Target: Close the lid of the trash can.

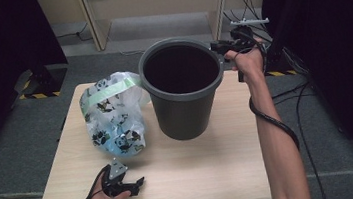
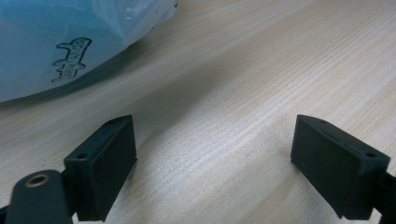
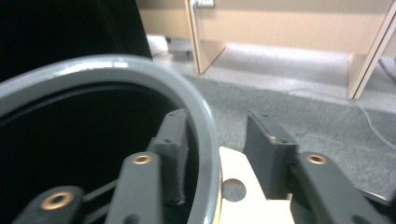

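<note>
A dark grey plastic bucket [image 1: 184, 116] stands upright on the far middle of the wooden table [image 1: 198, 177]. Left of it lies a bulging pale plastic bag [image 1: 113, 114] printed with pandas and a green band. My right gripper [image 1: 219, 49] is at the bucket's far right rim. In the right gripper view the rim [image 3: 205, 116] runs between the jaws of this gripper [image 3: 218, 123]: one jaw is inside the bucket, the other stands off outside with a gap. My left gripper [image 1: 139, 183] rests open near the table's front left. Its jaws [image 2: 215, 163] are wide apart over bare wood, with the bag [image 2: 60, 42] just beyond.
The table's front and right parts are bare wood. Grey carpet surrounds the table. Dark curtains [image 1: 2, 44] hang at both sides. Light wooden furniture legs [image 1: 95, 23] stand at the back. Cables [image 1: 300, 100] trail over the floor at the right.
</note>
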`<state>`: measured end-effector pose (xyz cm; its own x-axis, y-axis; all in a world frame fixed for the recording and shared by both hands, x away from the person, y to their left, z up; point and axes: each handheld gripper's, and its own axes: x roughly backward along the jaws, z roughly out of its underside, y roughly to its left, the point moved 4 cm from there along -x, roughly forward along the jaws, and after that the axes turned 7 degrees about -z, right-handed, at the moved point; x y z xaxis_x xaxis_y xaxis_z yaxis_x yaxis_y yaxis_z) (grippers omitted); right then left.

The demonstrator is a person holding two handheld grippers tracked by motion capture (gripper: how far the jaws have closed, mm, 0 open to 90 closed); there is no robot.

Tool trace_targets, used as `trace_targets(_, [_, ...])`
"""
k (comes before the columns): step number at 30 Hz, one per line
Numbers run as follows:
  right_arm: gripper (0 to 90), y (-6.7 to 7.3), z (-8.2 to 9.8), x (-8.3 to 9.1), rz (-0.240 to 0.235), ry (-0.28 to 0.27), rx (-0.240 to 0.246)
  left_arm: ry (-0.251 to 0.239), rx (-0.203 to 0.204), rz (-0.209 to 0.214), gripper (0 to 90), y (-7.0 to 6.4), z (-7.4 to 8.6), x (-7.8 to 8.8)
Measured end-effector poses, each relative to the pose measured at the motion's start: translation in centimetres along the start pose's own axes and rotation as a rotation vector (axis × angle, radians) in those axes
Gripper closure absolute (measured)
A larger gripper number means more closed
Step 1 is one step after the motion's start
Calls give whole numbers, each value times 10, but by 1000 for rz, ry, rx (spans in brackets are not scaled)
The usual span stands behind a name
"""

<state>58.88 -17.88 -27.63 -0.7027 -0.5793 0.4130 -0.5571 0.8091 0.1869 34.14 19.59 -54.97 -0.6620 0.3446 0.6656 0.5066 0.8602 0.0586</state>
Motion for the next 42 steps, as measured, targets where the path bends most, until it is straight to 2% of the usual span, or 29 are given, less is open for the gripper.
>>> trace_targets(3, [543,1,-3,8,-9,-17,15,0,0,0,133,0,0,0])
trace_targets(8, [485,5,-2,15,-24,-12,48,0,0,0,133,0,0,0])
trace_targets(14, [406,6,2,25,-43,-43,22,0,0,0,133,0,0,0])
trace_targets(19, [368,-4,9,40,-26,-96,-11,0,0,0,133,0,0,0])
trace_targets(27, [323,-29,44,56,-16,-118,-85,0,0,0,133,0,0,0])
trace_targets(30, [294,-35,61,58,-9,-107,-89,0,0,0,133,0,0,0])
trace_targets(35, [225,-40,90,57,-4,-90,-122,0,0,0,133,0,0,0])
trace_targets(42, [180,-41,126,55,0,-67,-124,0,0,0,133,0,0,0])
